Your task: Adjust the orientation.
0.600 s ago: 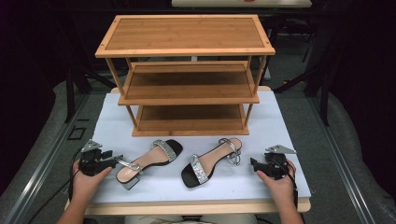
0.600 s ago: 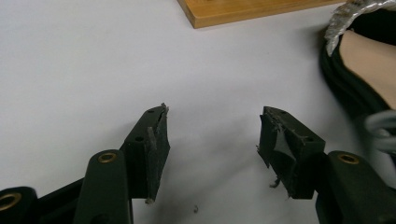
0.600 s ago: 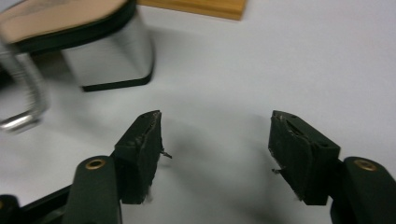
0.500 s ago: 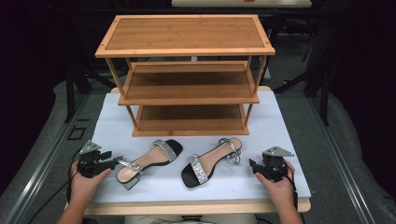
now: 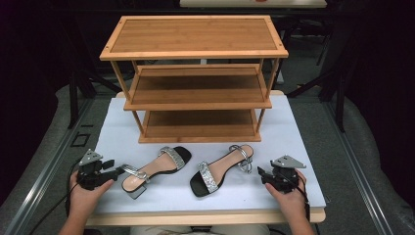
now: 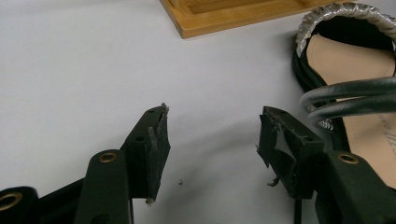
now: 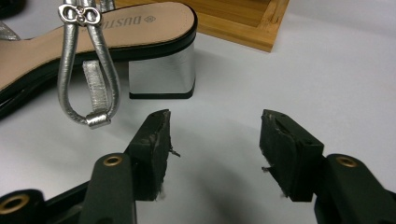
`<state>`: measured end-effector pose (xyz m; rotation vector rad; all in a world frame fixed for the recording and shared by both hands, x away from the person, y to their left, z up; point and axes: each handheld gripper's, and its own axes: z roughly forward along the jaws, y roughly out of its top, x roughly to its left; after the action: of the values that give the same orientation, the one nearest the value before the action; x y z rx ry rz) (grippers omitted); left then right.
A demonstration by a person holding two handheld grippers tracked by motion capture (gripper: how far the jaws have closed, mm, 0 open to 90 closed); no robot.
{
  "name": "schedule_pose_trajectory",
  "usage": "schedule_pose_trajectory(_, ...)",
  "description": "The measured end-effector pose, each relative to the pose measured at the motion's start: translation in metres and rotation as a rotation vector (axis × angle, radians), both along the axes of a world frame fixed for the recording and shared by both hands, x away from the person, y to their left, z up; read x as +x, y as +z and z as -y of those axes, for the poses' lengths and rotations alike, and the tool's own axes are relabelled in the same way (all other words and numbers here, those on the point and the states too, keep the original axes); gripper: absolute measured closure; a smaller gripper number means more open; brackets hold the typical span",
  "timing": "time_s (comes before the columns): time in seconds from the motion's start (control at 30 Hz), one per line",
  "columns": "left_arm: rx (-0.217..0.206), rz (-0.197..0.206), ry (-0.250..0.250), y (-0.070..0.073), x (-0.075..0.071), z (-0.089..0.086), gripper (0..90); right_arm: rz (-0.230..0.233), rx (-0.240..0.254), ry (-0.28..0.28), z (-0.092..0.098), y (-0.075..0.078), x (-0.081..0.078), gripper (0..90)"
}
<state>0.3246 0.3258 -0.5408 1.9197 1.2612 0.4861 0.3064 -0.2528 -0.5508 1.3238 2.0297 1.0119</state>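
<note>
Two black-soled sandals with silver straps lie on the white table top in front of a wooden shoe rack (image 5: pixel 195 88). The left sandal (image 5: pixel 156 169) points its block heel at my left gripper (image 5: pixel 116 170), which is open just short of the heel. In the left gripper view the open left gripper (image 6: pixel 212 126) holds nothing, and the sandal's (image 6: pixel 369 60) silver strap (image 6: pixel 350 95) is just right of the right jaw. My right gripper (image 5: pixel 260 173) is open beside the right sandal (image 5: pixel 222 169). In the right gripper view the right gripper (image 7: pixel 215 126) stands open before that sandal's silver heel (image 7: pixel 161 70) and looped ankle strap (image 7: pixel 88 60).
The three-tier rack stands at the back of the white mat (image 5: pixel 293 132), with bare shelves; its bottom board (image 7: pixel 243 23) is close behind the sandals. The table's front edge (image 5: pixel 205 218) runs just under both hands. Dark floor surrounds the table.
My right gripper has edged slightly left toward the right sandal. The left gripper and both sandals have stayed in place.
</note>
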Motion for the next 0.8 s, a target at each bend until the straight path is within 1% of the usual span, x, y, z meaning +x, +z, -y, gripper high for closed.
schedule_pose_trajectory(0.07,-0.014,-0.018,-0.007,0.001,0.0,0.001,39.5,-0.003,0.002,0.0,0.001,0.0,0.0,42.6)
schedule_pose_trajectory(0.17,-0.033,-0.026,-0.027,0.006,0.0,0.004,38.3,-0.009,-0.007,-0.003,0.001,0.0,0.0,41.7)
schedule_pose_trajectory(0.23,-0.022,-0.028,-0.034,0.011,0.0,0.006,38.2,-0.008,-0.006,-0.004,0.001,0.0,0.001,41.1)
schedule_pose_trajectory(0.3,-0.019,-0.026,-0.032,0.017,0.001,0.007,38.3,-0.008,-0.001,-0.01,0.001,0.0,0.001,40.9)
schedule_pose_trajectory(0.33,-0.015,-0.018,-0.024,0.021,0.001,0.006,38.3,-0.007,0.003,-0.011,0.001,0.0,0.001,40.9)
schedule_pose_trajectory(0.37,-0.02,-0.009,-0.018,0.025,0.002,0.004,38.2,-0.007,0.005,-0.012,0.002,0.0,0.001,40.9)
schedule_pose_trajectory(0.47,-0.038,0.021,0.007,0.041,0.003,-0.001,38.3,-0.004,0.007,-0.016,0.002,0.0,0.001,40.7)
schedule_pose_trajectory(0.5,-0.048,0.025,0.004,0.046,0.003,-0.002,38.4,-0.003,0.007,-0.019,0.003,0.001,0.001,40.7)
schedule_pose_trajectory(0.53,-0.048,0.025,0.004,0.046,0.003,-0.002,38.8,-0.004,0.012,-0.022,0.003,0.001,0.001,40.7)
schedule_pose_trajectory(0.57,-0.056,0.022,-0.034,0.058,0.004,0.001,40.3,-0.012,0.021,-0.012,0.005,0.001,0.001,40.7)
schedule_pose_trajectory(0.6,-0.05,0.018,-0.062,0.063,0.004,0.005,41.6,-0.011,0.022,-0.019,0.005,0.0,0.001,40.7)
schedule_pose_trajectory(0.63,-0.037,0.015,-0.09,0.068,0.004,0.009,41.9,-0.016,0.031,-0.012,0.005,0.0,0.002,40.6)
schedule_pose_trajectory(0.67,-0.037,0.015,-0.09,0.068,0.004,0.009,41.8,-0.021,0.032,-0.01,0.006,-0.001,0.002,40.5)
schedule_pose_trajectory(0.7,-0.014,0.004,-0.152,0.074,0.005,0.02,40.7,-0.022,0.034,-0.011,0.006,-0.001,0.002,40.4)
schedule_pose_trajectory(0.73,-0.014,0.004,-0.152,0.074,0.005,0.02,40.1,-0.027,0.034,-0.011,0.006,-0.001,0.002,40.3)
schedule_pose_trajectory(0.77,-0.017,-0.01,-0.209,0.078,0.006,0.031,40.3,-0.029,0.035,-0.012,0.006,-0.001,0.002,40.2)
schedule_pose_trajectory(0.8,-0.017,-0.01,-0.209,0.078,0.006,0.031,40.3,-0.029,0.035,-0.012,0.006,-0.001,0.002,40.2)
